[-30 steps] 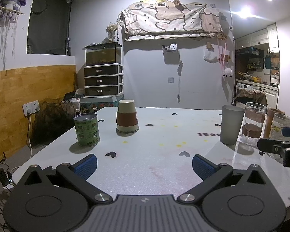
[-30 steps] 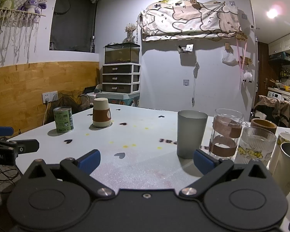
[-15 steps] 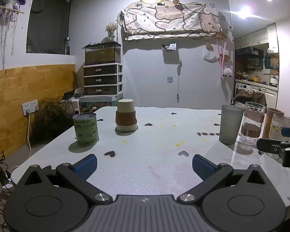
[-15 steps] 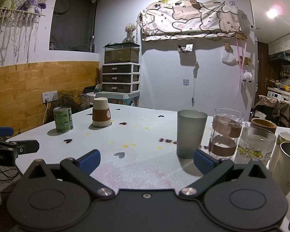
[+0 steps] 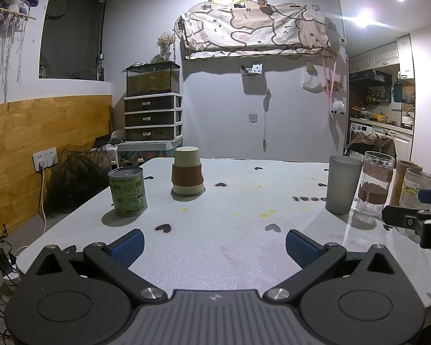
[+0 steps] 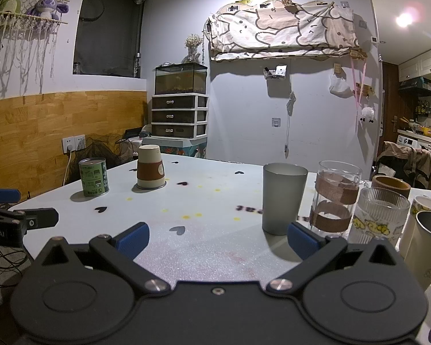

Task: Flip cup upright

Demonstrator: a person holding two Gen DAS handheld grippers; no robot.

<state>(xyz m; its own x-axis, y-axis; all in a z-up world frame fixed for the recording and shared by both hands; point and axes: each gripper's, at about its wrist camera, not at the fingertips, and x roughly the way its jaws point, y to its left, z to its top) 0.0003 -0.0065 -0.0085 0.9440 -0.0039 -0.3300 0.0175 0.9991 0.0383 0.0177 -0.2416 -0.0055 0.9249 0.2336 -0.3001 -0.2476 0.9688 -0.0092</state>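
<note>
A beige paper cup with a brown sleeve (image 5: 187, 171) stands upside down on the white table (image 5: 230, 230), far left of centre; it also shows in the right wrist view (image 6: 150, 167). My left gripper (image 5: 214, 245) is open and empty, low over the near table edge, well short of the cup. My right gripper (image 6: 218, 239) is open and empty, with a grey tumbler (image 6: 283, 198) just beyond its right finger. Each gripper shows at the edge of the other's view.
A green tin can (image 5: 127, 191) stands left of the cup. At the right stand the grey tumbler (image 5: 341, 184), a glass with brown bands (image 6: 336, 198), a ribbed glass (image 6: 379, 218), a brown cup (image 6: 390, 184) and a metal cup (image 6: 428, 244).
The left wrist view has shifted slightly; the cup and can sit a touch lower and leftward. The right gripper has not moved. Both stay open.
</note>
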